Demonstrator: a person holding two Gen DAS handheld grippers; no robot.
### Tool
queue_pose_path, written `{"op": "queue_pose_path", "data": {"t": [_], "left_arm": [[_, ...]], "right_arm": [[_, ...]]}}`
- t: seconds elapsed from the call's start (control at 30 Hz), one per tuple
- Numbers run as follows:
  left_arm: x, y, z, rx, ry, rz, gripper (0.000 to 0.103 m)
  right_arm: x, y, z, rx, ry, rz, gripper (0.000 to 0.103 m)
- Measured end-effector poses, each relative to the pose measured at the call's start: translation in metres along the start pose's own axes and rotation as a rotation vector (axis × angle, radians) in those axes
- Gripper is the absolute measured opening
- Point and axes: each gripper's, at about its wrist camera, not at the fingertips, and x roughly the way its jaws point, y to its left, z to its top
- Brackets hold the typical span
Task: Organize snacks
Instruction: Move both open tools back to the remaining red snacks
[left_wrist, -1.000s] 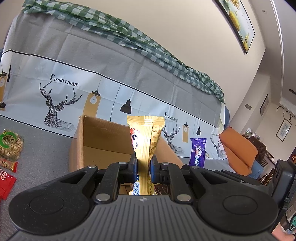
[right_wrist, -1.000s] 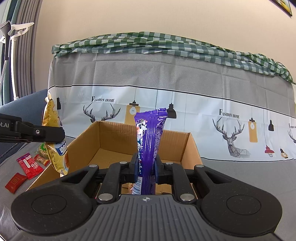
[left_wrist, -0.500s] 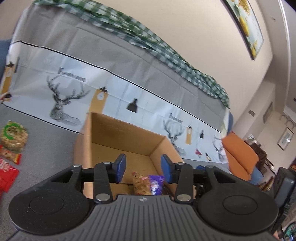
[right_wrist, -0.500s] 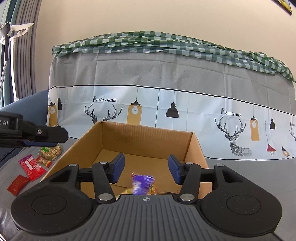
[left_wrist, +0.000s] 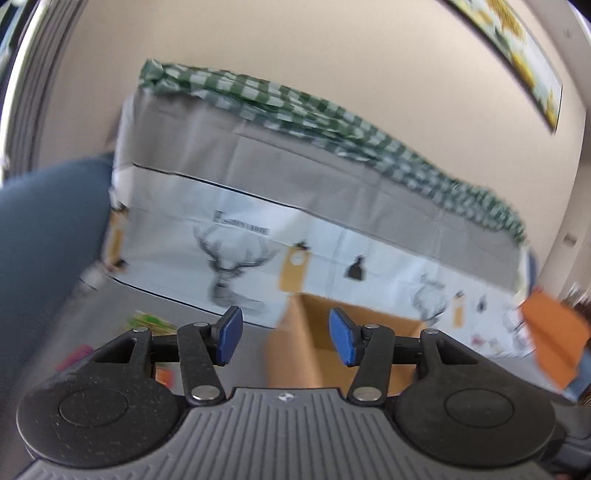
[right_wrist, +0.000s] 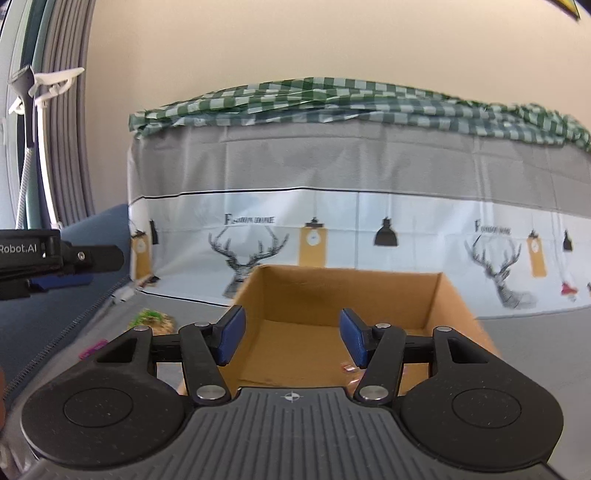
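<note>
A sec ago we had a gold snack pack clamped in the left hand-held gripper (left_wrist: 284, 334) & a purple one in the right hand-held gripper (right_wrist: 291, 334); now both have just been opening, jaws apart w/ nothing between. Cardboard box (right_wrist: 354, 295) sits on the grey table (right_wrist: 535, 332) ahead of us. Both packs were dropped into it; only a small scrap shows on its floor now.

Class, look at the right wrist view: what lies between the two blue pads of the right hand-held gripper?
Nothing is held there. Between the right hand-held gripper pads shows only the open cardboard box, its floor mostly bare, seen in the right wrist view.
</note>
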Motion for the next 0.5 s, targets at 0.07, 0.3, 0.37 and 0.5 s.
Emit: {"op": "queue_pose_path", "data": {"t": [0.07, 0.3, 0.37, 0.5], "left_arm": [[-0.002, 0.013, 0.007, 0.046, 0.031, 0.017, 0.057], [-0.011, 0.096, 0.003, -0.100, 0.074, 0.093, 0.013], [-0.016, 0.110, 0.003, -0.148, 0.049, 0.108, 0.011], [-0.020, 0.122, -0.004, -0.172, 0.045, 0.082, 0.011]], "right_arm": [[0.000, 0.009, -0.002, 0.031, 0.007, 0.021, 0.059], [0.002, 0.055, -0.012, 0.022, 0.038, 0.106, 0.058], [0.004, 0.070, -0.015, -0.005, 0.048, 0.138, 0.056], [0.011, 0.095, -0.022, -0.019, 0.075, 0.230, 0.028]]}}
